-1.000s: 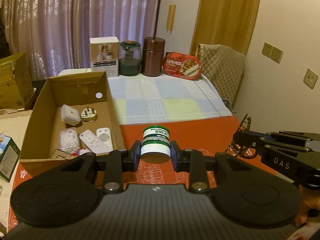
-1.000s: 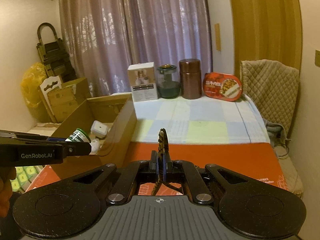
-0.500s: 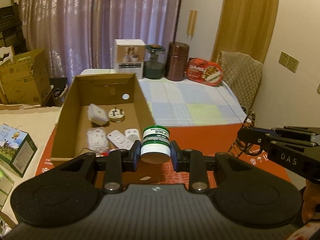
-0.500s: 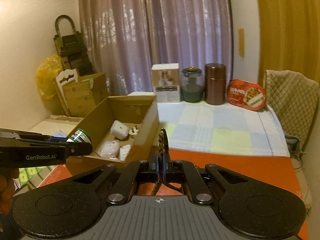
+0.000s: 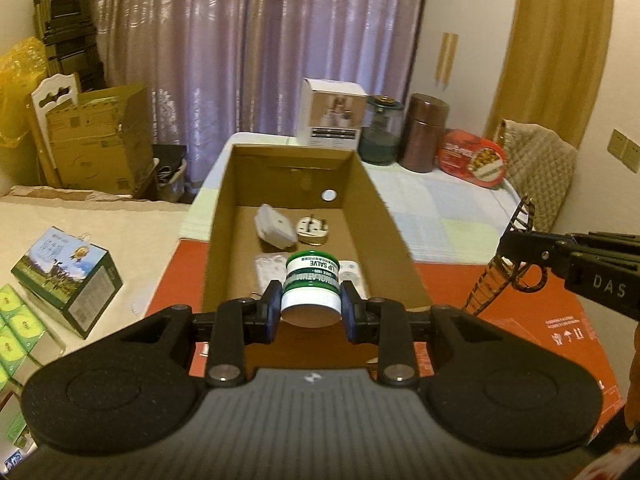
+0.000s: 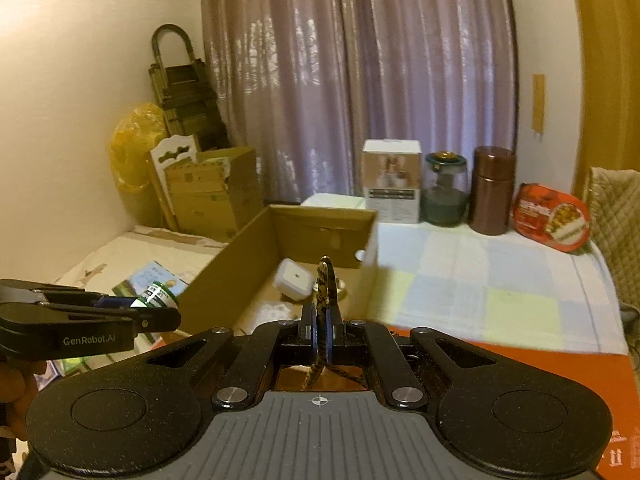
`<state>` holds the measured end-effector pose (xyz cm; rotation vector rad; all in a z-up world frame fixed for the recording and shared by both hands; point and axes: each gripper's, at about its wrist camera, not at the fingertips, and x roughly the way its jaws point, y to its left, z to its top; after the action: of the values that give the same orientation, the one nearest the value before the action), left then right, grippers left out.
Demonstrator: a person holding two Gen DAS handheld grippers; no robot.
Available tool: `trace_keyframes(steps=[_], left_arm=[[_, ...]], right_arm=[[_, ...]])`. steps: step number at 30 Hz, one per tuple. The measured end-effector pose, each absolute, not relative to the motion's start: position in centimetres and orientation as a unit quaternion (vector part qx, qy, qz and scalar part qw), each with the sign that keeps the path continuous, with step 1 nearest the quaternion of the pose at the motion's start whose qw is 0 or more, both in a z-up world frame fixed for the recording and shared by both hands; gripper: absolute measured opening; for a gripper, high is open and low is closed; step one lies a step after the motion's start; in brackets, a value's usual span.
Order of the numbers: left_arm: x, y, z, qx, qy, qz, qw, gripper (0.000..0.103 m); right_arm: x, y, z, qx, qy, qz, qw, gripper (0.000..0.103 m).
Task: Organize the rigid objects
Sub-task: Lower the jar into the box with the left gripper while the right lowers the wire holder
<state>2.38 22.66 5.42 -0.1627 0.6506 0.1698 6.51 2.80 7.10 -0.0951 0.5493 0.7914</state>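
The lip salve jar, green-lidded with a white and green label, sits clamped between the pads of the left gripper, tilted with its lid towards the box and held in the air at the near end of the open cardboard box; from the right wrist view the same jar shows at the tip of the left tool, outside the box's left wall. The right gripper is clenched on a thin, patterned hair clip, brown and black, which stands on edge between the closed jaws; from the left wrist view that clip projects above and below the jaws, over the orange surface right of the box. Inside the box lie a white adapter and a round plug side by side near the far wall; closer in, pale items lie partly hidden behind the jar and cannot be identified. Beyond the box, on a checked cloth, stand a white carton, a glass jar, a copper canister and a red tin in a row. Left of the box rests a picture-printed carton.
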Motion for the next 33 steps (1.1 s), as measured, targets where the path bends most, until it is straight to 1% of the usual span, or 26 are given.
trace_keyframes(steps=[20,33], left_arm=[[5.7,24.3,4.0,-0.069,0.337,0.083,0.935,0.026],[10.2,25.9,3.0,-0.057,0.348,0.069,0.933,0.026]], right_arm=[[9.6,7.3,6.4,-0.050,0.271,0.399,0.874,0.000],[14.3,10.0,5.1,-0.061,0.295,0.397,0.867,0.000]])
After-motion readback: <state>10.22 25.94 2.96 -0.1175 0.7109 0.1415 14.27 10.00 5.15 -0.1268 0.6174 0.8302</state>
